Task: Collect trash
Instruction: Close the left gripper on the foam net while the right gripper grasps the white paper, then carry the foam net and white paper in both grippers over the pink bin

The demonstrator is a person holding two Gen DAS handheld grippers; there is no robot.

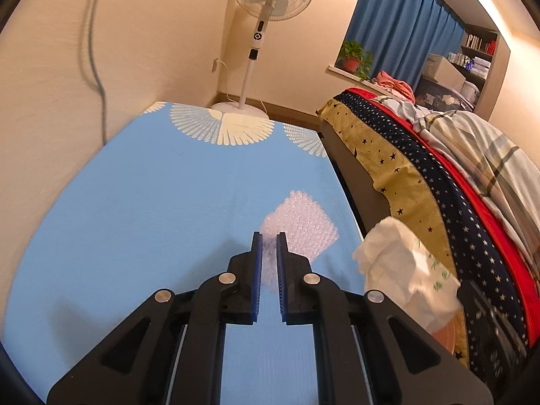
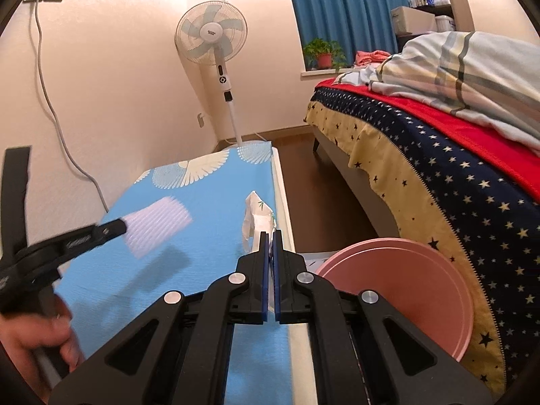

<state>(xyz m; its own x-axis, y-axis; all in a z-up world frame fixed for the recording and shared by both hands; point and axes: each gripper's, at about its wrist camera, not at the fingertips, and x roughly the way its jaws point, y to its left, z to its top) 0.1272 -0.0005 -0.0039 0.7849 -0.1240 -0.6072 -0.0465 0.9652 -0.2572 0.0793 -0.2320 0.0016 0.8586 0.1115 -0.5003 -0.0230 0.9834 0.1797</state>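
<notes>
We have both pieces gripped: our left gripper [image 1: 269,241] is clamped on the bubble wrap [image 1: 300,222], lifted above the blue table [image 1: 152,202]; our right gripper [image 2: 271,236] pinches the crumpled tissue wrapper [image 2: 258,216]; dropping them into the pink bin [image 2: 398,290] remains.

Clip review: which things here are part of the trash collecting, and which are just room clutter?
Part of the job:
bubble wrap, gripped by the left gripper
white printed wrapper, gripped by the right gripper
pink basin, probably where the trash goes

Just lying about:
standing fan
bed
potted plant
blue curtain
</notes>
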